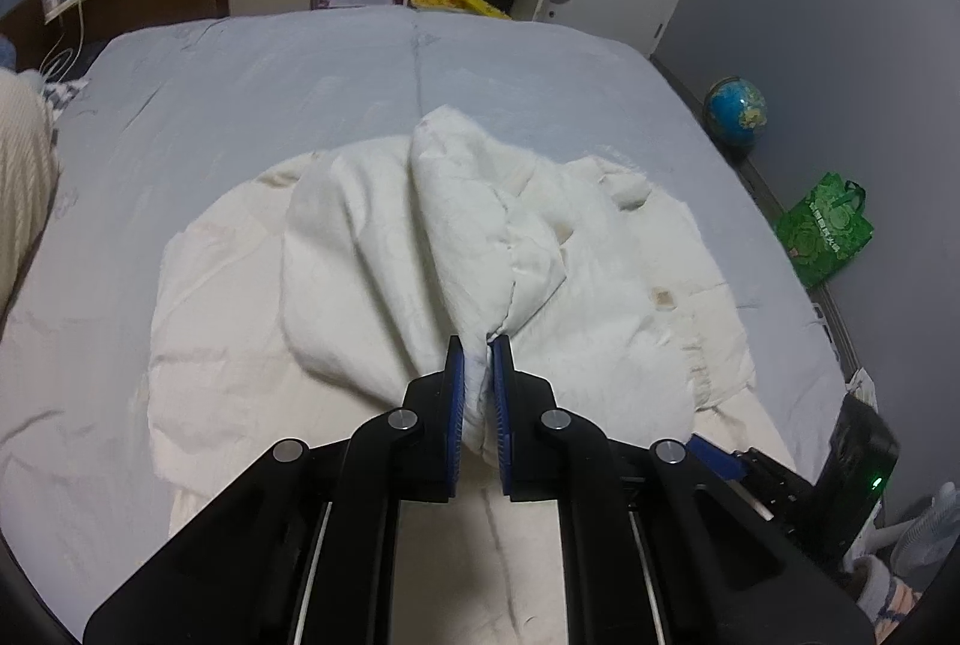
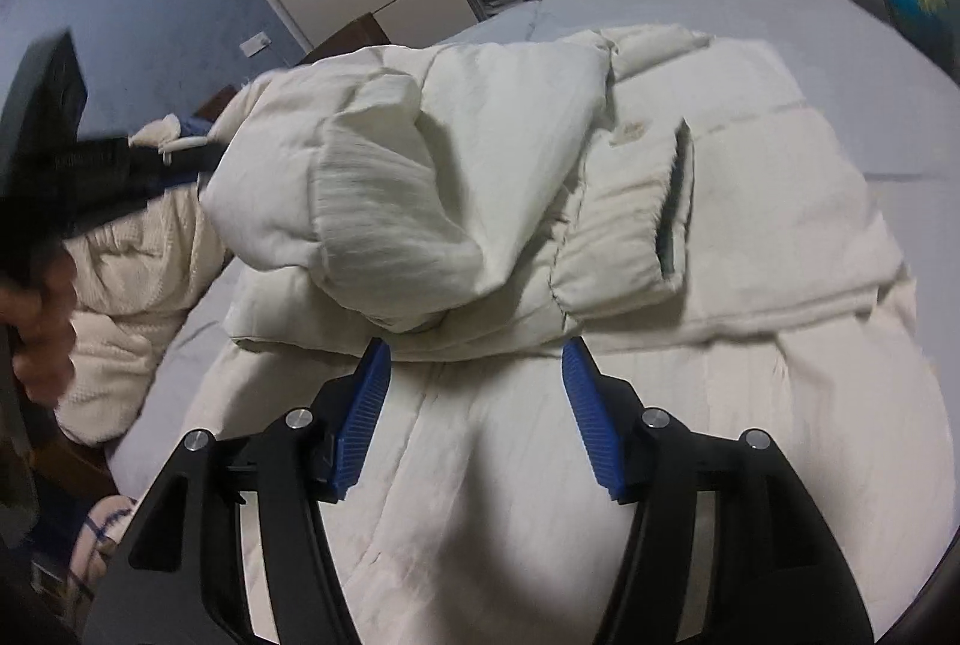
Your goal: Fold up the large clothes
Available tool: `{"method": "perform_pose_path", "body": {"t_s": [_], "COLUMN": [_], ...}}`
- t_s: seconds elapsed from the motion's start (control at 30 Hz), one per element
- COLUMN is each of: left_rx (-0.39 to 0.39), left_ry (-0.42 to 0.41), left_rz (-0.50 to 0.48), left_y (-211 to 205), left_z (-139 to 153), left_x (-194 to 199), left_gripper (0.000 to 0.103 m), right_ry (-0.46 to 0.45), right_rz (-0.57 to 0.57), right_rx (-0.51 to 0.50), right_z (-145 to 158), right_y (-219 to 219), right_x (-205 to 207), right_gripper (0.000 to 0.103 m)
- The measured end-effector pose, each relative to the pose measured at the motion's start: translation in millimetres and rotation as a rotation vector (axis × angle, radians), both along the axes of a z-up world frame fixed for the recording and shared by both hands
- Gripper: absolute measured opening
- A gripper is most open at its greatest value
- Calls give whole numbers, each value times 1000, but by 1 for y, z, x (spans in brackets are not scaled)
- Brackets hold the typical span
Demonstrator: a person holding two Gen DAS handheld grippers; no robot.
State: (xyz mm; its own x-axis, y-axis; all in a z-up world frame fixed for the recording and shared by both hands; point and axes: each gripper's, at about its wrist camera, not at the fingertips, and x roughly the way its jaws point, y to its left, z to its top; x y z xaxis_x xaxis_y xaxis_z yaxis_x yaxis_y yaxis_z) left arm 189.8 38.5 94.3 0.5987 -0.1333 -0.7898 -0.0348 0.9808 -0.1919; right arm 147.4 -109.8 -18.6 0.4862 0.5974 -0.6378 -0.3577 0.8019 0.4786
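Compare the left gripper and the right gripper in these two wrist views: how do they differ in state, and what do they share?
The left gripper is shut, pinching a bunched fold of the white puffer jacket; the right gripper stands open, with nothing between its pads. The left gripper's cloth rises in a ridge from its tips; the right gripper has only flat jacket below it, the folded sleeve cuff just ahead. Both have black arms and ribbed blue pads.

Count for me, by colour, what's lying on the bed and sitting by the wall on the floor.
White: 2, the puffy jacket and a knitted sweater, both on the bed.
Blue: 1, the globe on the floor.
Green: 1, the shopping bag by the wall.
Total: 4
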Motion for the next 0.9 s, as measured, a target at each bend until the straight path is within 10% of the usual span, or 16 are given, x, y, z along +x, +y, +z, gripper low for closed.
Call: {"method": "perform_pose_path", "body": {"t_s": [0.3,0.73,0.9], "left_rx": [-37,-128,-159], "left_ry": [44,46,35], "left_rz": [53,77,85], "left_y": [22,31,36], "left_z": [-37,-47,-39], "left_x": [-15,-16,-16], "left_gripper": [9,9,9], "right_ry": [115,500,482], "right_rz": [-10,-207,-156], "right_rx": [97,593,594], "right_z": [-2,-14,6], "right_y": [12,33,46], "right_x": [2,64,84], "right_gripper": [56,64,36]}}
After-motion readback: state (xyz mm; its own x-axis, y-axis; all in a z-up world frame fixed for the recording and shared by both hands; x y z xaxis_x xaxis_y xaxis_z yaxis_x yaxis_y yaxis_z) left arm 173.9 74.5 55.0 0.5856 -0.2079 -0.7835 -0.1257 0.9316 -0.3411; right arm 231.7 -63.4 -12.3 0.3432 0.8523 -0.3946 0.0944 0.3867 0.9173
